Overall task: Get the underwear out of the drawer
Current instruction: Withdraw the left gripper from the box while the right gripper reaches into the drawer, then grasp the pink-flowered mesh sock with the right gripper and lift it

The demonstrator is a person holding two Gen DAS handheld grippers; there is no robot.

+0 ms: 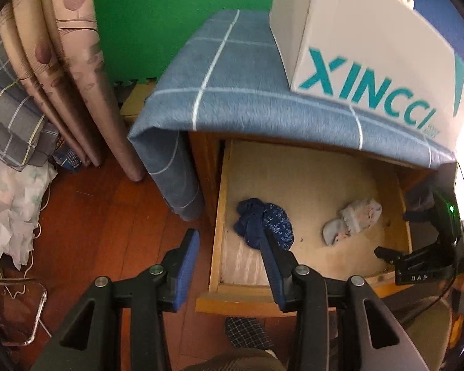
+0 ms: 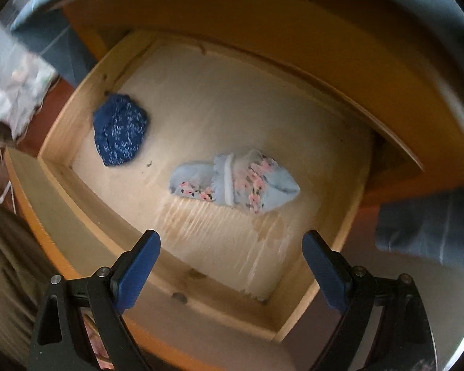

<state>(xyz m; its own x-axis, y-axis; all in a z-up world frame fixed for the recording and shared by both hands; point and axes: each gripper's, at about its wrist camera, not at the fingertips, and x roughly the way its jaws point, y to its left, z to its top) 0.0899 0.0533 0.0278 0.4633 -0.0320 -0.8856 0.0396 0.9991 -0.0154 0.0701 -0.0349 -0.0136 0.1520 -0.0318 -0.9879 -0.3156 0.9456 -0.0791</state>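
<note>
Wooden drawer (image 2: 86,232) stands pulled open, with navy speckled underwear (image 2: 119,130) near its left wall and pale blue floral underwear (image 2: 232,181) mid-floor. Right hand-held gripper (image 2: 230,247) hovers above, spread wide, empty. Left hand-held gripper (image 1: 229,241) is half-spread, holding nothing, over the navy underwear.

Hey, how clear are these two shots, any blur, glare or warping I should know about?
Left wrist view: fisheye bends the blue cloth's edge, the white box lettering is smeared, and there is blown-out glare at the right edge. Right wrist view: the drawer walls bow outward, the borders are motion-blurred, and the floral underwear stays fairly sharp in warm, dim light.
</note>
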